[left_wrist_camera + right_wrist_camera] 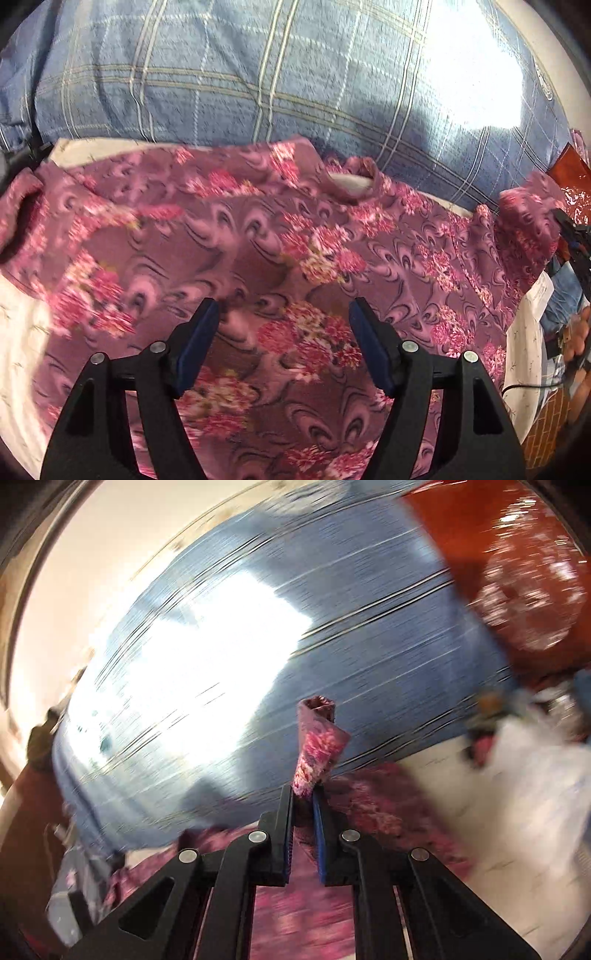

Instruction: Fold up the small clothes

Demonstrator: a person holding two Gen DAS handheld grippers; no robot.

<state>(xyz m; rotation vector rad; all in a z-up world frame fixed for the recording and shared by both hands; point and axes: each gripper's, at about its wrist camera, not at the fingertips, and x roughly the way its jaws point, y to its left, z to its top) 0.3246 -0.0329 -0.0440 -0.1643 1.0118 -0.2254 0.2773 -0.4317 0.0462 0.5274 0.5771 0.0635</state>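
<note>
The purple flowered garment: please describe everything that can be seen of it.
The purple flowered garment is soft printed cloth, mauve with dark swirls and pink flower clusters. It lies spread and wrinkled on a white sheet, in front of a blue checked pillow. Its neck opening faces the pillow, and a short sleeve shows at the left. The left gripper hovers open over it. The right gripper is shut on a bunched edge that sticks up between its pads.
</note>
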